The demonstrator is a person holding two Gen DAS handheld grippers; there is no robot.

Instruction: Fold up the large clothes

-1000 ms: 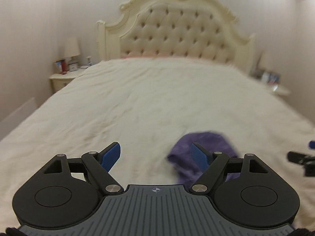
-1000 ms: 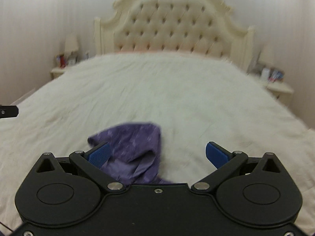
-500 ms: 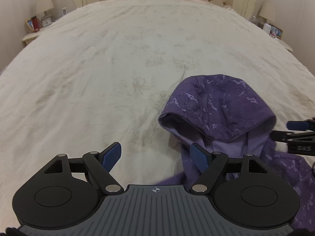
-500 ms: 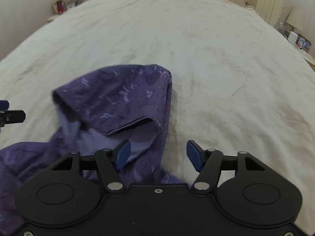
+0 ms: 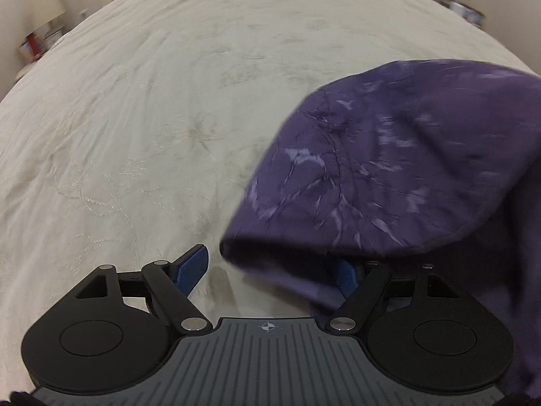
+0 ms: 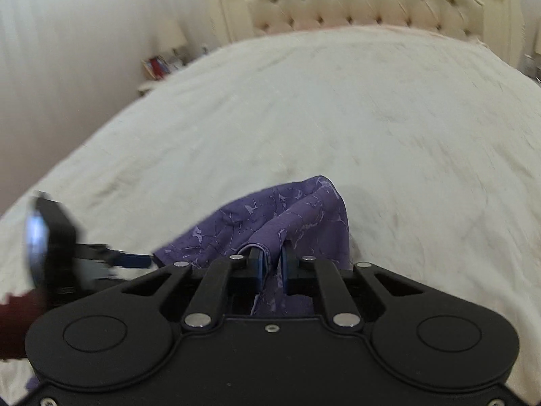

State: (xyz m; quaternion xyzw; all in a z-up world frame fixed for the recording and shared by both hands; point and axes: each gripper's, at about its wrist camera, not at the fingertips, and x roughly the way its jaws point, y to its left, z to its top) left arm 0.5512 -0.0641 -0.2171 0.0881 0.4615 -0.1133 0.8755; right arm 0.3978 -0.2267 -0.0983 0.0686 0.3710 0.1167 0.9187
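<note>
A: From the left wrist view, where is the purple hoodie (image 5: 389, 176) lying?

B: On the bed (image 5: 162, 108), ahead and to the right of the left hand-held gripper (image 5: 270, 270), whose fingers are standing spread with the hood's edge reaching between them.

A: And the right wrist view?

B: The right hand-held gripper (image 6: 270, 264) is pinching a fold of the hoodie (image 6: 297, 216) and is nearer. No containers are showing.
</note>
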